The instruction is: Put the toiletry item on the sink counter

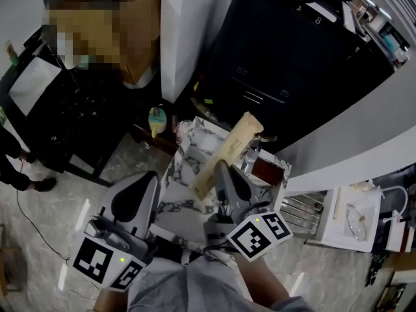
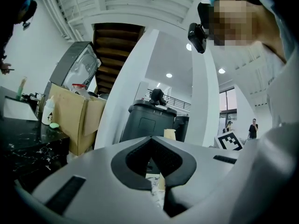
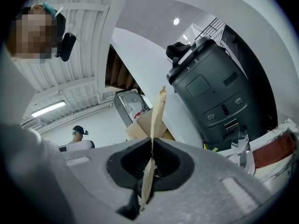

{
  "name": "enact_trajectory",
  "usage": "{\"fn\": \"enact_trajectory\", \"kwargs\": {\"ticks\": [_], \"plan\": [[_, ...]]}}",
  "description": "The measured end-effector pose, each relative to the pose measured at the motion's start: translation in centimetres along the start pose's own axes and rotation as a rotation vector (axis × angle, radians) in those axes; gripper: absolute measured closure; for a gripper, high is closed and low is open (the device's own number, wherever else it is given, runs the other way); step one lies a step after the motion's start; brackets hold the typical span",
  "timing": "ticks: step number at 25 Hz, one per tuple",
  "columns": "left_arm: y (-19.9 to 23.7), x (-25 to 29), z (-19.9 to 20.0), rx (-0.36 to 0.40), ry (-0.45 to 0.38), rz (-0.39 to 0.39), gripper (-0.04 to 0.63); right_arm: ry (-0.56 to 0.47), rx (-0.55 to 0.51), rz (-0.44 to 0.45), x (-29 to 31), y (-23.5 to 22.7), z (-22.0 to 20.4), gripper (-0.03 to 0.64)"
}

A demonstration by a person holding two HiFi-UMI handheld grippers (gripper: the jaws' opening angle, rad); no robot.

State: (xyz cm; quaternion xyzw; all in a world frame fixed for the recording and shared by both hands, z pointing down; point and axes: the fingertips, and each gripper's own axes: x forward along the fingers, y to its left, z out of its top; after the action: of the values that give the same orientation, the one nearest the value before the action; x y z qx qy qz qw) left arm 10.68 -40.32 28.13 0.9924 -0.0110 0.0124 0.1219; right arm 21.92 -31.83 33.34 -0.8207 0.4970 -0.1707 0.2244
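Note:
A long flat tan packet [image 1: 229, 151], the toiletry item, hangs tilted over the small marble sink counter [image 1: 182, 174]. My right gripper [image 1: 223, 169] is shut on the packet's lower part. In the right gripper view the packet [image 3: 157, 118] shows edge-on, pinched between the shut jaws of that gripper [image 3: 151, 141] and sticking out past them. My left gripper [image 1: 149, 177] hovers at the counter's left edge. In its own view the left gripper [image 2: 150, 140] is shut with nothing held. A chrome faucet [image 3: 241, 146] and a red-brown basin [image 1: 266, 169] are at the counter's right side.
A big black bin [image 1: 292, 51] stands behind the counter, with a white pillar [image 1: 188, 31] and a cardboard box [image 1: 140, 38] to its left. A small yellow-green item [image 1: 156, 121] lies on the floor. A white rack [image 1: 351, 216] stands at the right. A dark counter [image 2: 28, 143] with bottles is far left.

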Motion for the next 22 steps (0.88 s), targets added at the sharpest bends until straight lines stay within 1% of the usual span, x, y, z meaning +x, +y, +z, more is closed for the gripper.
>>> {"fn": "enact_trajectory", "kwargs": {"ticks": [4, 13, 22], "plan": [[1.7, 1.0, -0.5, -0.014, 0.014, -0.015, 0.591, 0.019, 0.037, -0.034, 2.4, -1.4, -1.4, 0.607], [4.7, 2.4, -1.5, -0.034, 0.056, -0.045, 0.591, 0.029, 0.162, -0.113, 7.4, -5.3, -4.0, 0.607], [7.3, 2.8, -2.4, -0.044, 0.080, -0.049, 0.591, 0.067, 0.254, -0.184, 11.4, -8.9, -8.0, 0.607]]}}
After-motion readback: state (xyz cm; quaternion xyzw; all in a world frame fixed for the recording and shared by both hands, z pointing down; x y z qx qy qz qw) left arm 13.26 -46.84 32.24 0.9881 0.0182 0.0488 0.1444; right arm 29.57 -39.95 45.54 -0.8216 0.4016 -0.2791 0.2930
